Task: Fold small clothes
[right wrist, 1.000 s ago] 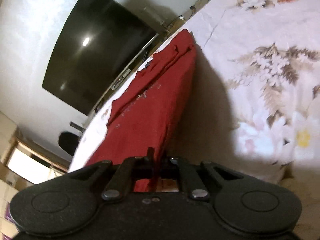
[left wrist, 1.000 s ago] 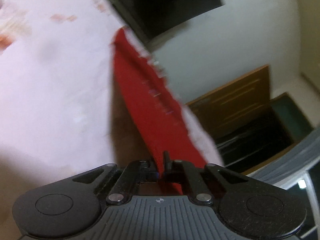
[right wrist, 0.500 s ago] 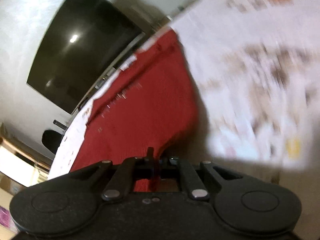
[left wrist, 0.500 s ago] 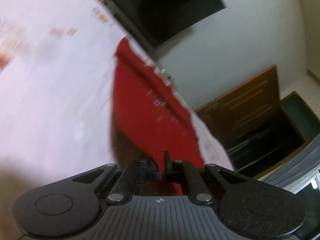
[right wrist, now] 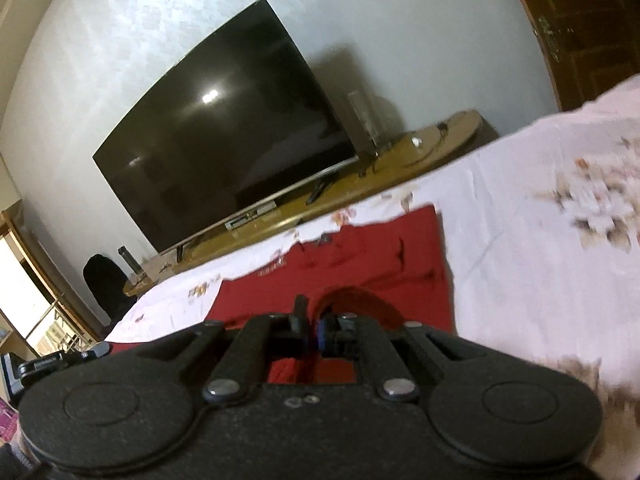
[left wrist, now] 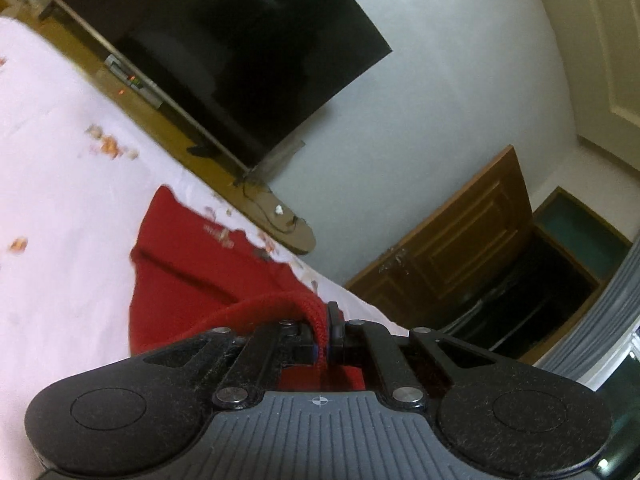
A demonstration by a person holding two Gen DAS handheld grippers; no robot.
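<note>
We have the red garment (left wrist: 192, 276) spread on the bed (left wrist: 60, 200), far end flat near the bed's edge toward the TV (right wrist: 224, 140). Our left gripper (left wrist: 326, 334) is clamped on a rolled red hem; our right gripper (right wrist: 310, 330) is nearly closed with red cloth at its jaws, seemingly pinching the near edge. Judging by this, a fold is mid-way: near edge lifted, not yet laid over. Releasing, smoothing and further folds remain.

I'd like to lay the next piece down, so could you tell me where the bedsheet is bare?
Bare bedsheet lies right of the red garment and on its other side too. The wooden TV bench beyond looks cluttered.
</note>
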